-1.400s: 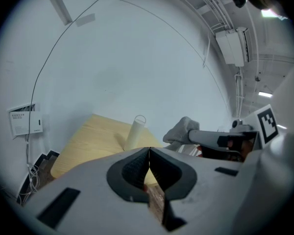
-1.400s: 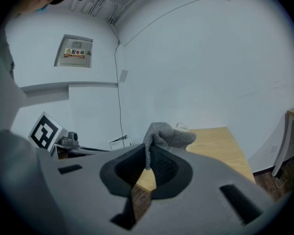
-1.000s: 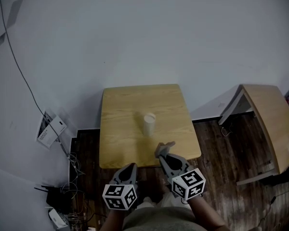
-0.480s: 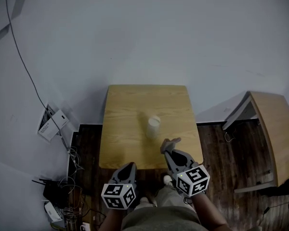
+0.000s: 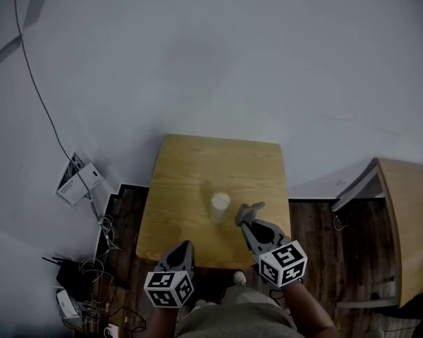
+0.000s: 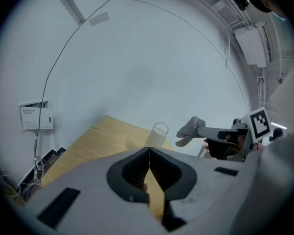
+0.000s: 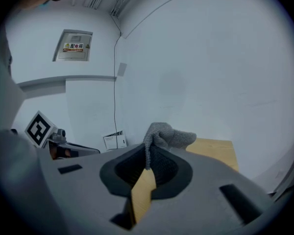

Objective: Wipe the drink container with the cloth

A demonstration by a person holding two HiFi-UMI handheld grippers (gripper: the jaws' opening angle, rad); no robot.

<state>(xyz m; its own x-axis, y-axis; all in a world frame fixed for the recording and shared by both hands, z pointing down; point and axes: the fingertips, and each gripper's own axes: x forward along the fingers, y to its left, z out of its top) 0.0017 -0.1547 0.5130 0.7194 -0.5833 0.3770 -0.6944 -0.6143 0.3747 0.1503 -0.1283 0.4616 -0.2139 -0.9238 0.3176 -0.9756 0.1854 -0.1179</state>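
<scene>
The drink container (image 5: 220,204), a pale, smooth cylinder, stands upright just below the frame's centre on the light wood-grain table (image 5: 197,166). Its long axis is vertical, with the open mouth up. To its lower right, the right gripper (image 5: 251,225) pinches a grey, nubbly knit cloth (image 5: 247,210), whose limp end hangs just beside the container. The left gripper (image 5: 182,251), lower centre-left at the table's near edge, has its jaws pressed together with nothing between them.
</scene>
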